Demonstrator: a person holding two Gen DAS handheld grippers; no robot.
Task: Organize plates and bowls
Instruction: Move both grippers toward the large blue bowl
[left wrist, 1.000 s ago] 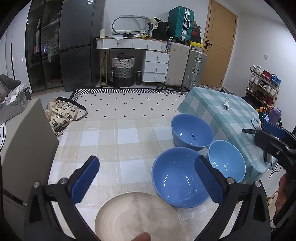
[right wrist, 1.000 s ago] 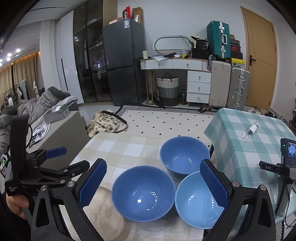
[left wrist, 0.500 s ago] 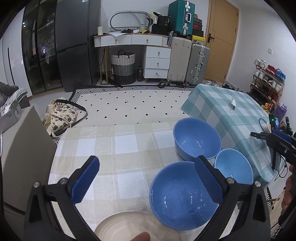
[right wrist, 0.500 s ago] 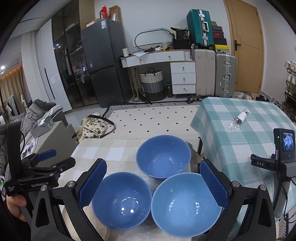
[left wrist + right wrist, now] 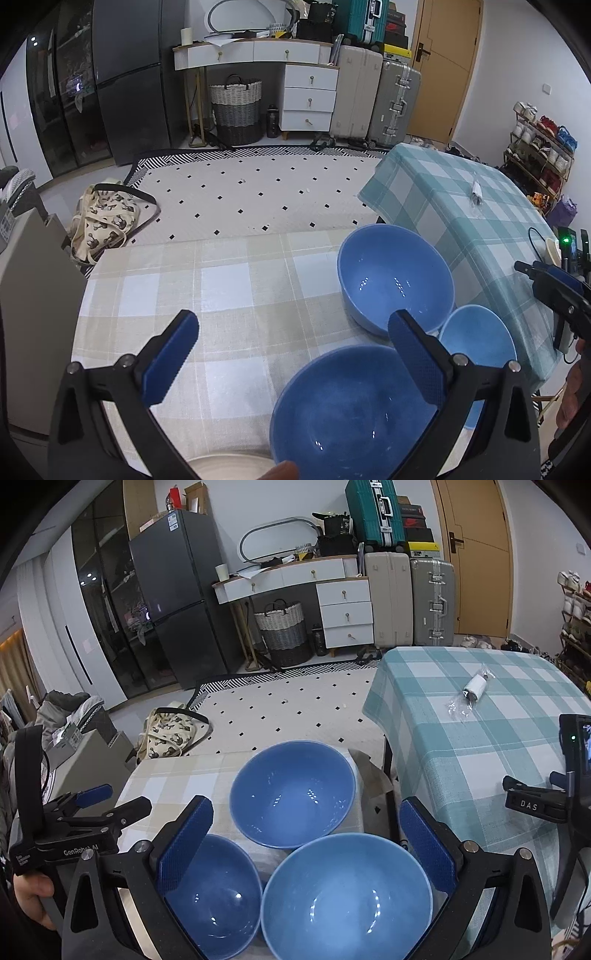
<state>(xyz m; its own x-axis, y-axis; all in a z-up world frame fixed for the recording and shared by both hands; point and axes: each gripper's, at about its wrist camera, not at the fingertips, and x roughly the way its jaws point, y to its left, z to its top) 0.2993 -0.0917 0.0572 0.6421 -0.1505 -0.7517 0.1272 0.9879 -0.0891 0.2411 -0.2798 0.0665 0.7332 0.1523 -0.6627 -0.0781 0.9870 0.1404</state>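
Three blue bowls sit on the beige checked table (image 5: 221, 295). The far bowl (image 5: 395, 280) (image 5: 291, 794) is at the table's right edge. A dark blue bowl (image 5: 347, 413) (image 5: 218, 893) is nearest my left gripper (image 5: 291, 362), which is open and empty above its left rim. A lighter blue bowl (image 5: 480, 343) (image 5: 343, 897) lies under my right gripper (image 5: 306, 845), which is open and empty. A cream plate's rim (image 5: 229, 467) shows at the bottom of the left wrist view.
A second table with a teal checked cloth (image 5: 480, 716) stands to the right, with a small wrapped roll (image 5: 474, 686) on it. A camera on a stand (image 5: 569, 775) is at the right. A tote bag (image 5: 107, 218) lies on the floor.
Both grippers have moved forward and to the right over the bowls. The cream plate has slid almost out of the left view. The light blue bowl now fills the space between the right fingers.
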